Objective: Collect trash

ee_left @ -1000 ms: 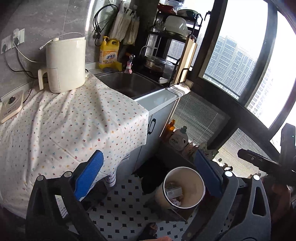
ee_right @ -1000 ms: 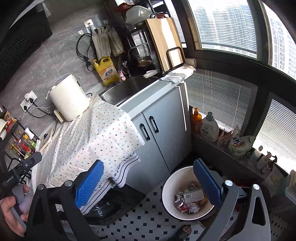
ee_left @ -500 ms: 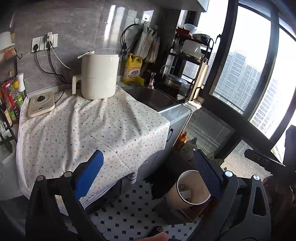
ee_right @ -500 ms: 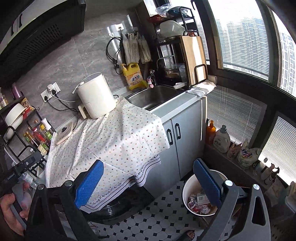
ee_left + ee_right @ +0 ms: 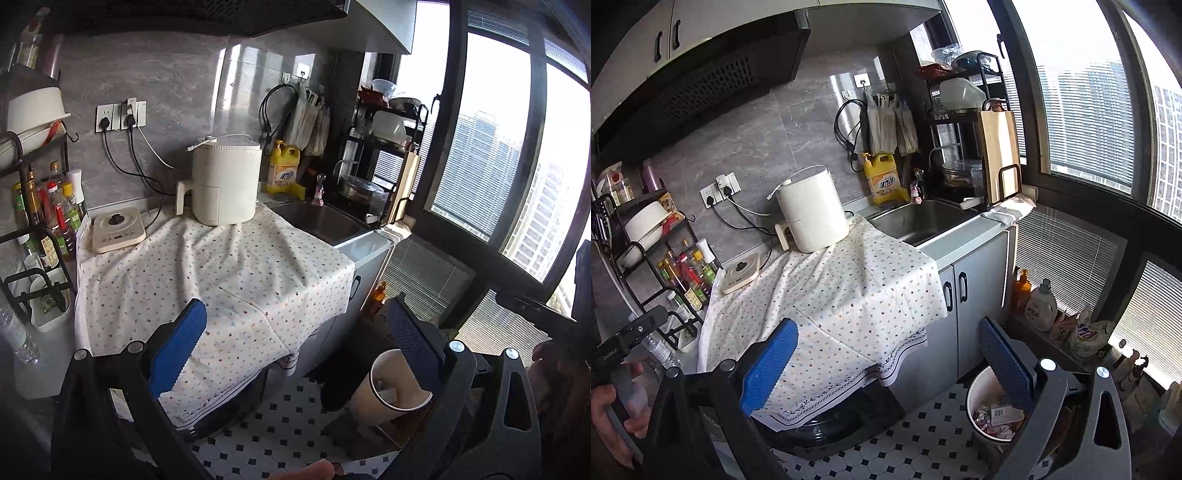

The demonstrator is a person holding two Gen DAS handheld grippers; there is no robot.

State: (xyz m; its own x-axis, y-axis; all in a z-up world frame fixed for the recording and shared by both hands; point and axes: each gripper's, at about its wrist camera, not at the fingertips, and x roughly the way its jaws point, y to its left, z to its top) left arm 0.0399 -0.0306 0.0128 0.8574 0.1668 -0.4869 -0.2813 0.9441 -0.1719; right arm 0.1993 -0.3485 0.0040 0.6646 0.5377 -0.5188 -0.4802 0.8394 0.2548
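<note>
Left wrist view: the left gripper (image 5: pixel 299 339) stands wide apart, holding nothing, over the dotted tablecloth (image 5: pixel 221 273) at centre, with the white trash bin (image 5: pixel 384 395) at lower right. Right wrist view: the right gripper (image 5: pixel 886 354) is likewise spread and empty, and the bin (image 5: pixel 979 387) at lower right holds crumpled wrappers (image 5: pixel 993 419).

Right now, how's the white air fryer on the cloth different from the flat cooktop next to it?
The air fryer is tall and rounded, with a side handle; the cooktop is low, flat and squarish. The air fryer stands at the back beside the sink, the cooktop toward the spice rack. Both are cream-white and sit on the dotted cloth.
</note>
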